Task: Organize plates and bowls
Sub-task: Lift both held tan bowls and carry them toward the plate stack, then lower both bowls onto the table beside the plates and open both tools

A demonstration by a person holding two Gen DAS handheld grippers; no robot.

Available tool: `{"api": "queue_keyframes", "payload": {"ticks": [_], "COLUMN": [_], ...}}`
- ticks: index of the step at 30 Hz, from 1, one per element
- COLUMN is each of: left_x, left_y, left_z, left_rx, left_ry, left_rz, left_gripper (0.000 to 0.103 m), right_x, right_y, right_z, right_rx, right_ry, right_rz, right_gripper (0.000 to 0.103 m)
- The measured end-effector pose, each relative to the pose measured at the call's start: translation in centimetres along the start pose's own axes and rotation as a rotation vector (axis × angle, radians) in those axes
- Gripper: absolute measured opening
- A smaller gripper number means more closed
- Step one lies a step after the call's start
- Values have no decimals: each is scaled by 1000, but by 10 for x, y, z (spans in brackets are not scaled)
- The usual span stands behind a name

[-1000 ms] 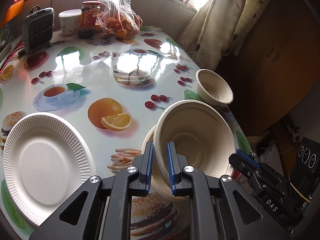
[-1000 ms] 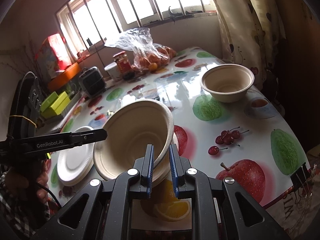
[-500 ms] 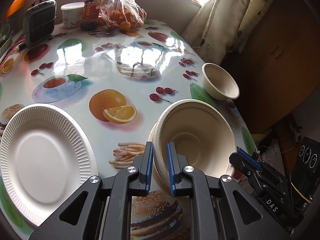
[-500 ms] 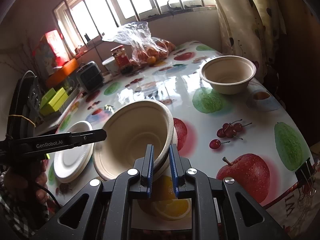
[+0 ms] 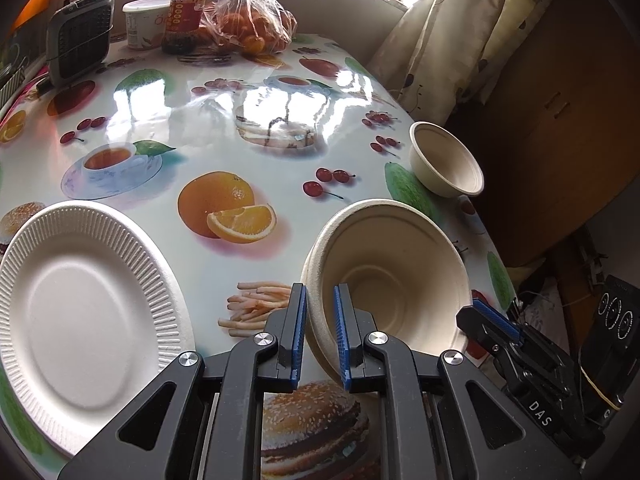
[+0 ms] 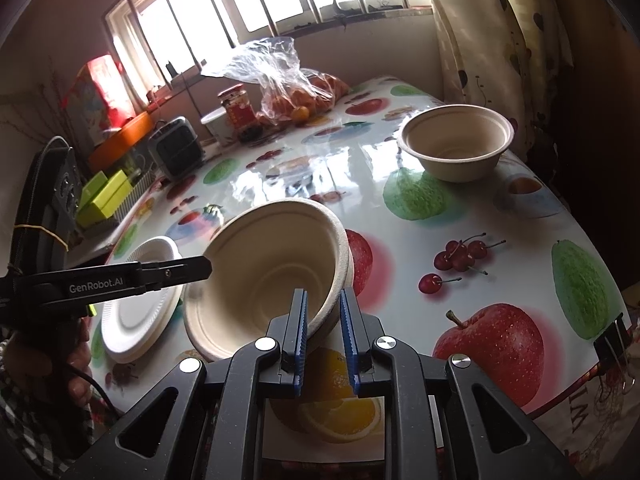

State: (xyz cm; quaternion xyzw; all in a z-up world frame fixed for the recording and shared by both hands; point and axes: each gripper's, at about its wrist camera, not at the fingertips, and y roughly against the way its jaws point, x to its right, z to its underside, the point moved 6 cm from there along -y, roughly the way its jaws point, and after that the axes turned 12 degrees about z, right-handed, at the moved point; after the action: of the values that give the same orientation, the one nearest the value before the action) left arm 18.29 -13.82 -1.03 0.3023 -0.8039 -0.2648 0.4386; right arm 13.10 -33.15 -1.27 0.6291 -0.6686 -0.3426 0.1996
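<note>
Between the blue pads of the left gripper [image 5: 320, 332] the near rim of a stack of tan bowls [image 5: 394, 276] is clamped, the stack tilted with its mouth toward that camera. On the opposite rim of the same stack of tan bowls [image 6: 272, 268] the right gripper [image 6: 323, 330] is closed, so the stack is held from both sides just above the table [image 5: 208, 120]. Left of the left gripper a white ribbed paper plate [image 5: 86, 316] is laid flat near the table's near edge. Ahead and to the right, well apart, a single tan bowl [image 5: 446, 164] is seen upright close to the table's right edge. A glossy cloth printed with fruit and burgers covers the table. At the far end a bag of oranges [image 5: 248, 28], a red jar [image 5: 186, 16] and a black heater [image 5: 78, 38] are grouped under the barred window [image 6: 256, 4]. Beyond the right edge a patterned curtain [image 5: 460, 28] is hung.
</note>
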Motion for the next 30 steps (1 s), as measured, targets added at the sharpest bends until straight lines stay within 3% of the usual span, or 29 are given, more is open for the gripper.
{"api": "queue_keyframes", "payload": {"ticks": [18,28,30], "left_x": [-4,1,2], "left_y": [-2,-2,-3], "left_z": [0,-8,-10], "left_rx": [-7,-5,-6], "left_ry": [-5,-24,-28], "left_rz": [-17,-38,-40], "left_gripper": [21,28,34], "right_x": [2,6,9], "right_y": [0,-1,-1], "right_z": [-1,-6,-7], "right_rx": [3,6,8], "right_ry": [-4,-9,-13], "right_rz": [-1,2,4], "right_gripper": [18,28,30]}}
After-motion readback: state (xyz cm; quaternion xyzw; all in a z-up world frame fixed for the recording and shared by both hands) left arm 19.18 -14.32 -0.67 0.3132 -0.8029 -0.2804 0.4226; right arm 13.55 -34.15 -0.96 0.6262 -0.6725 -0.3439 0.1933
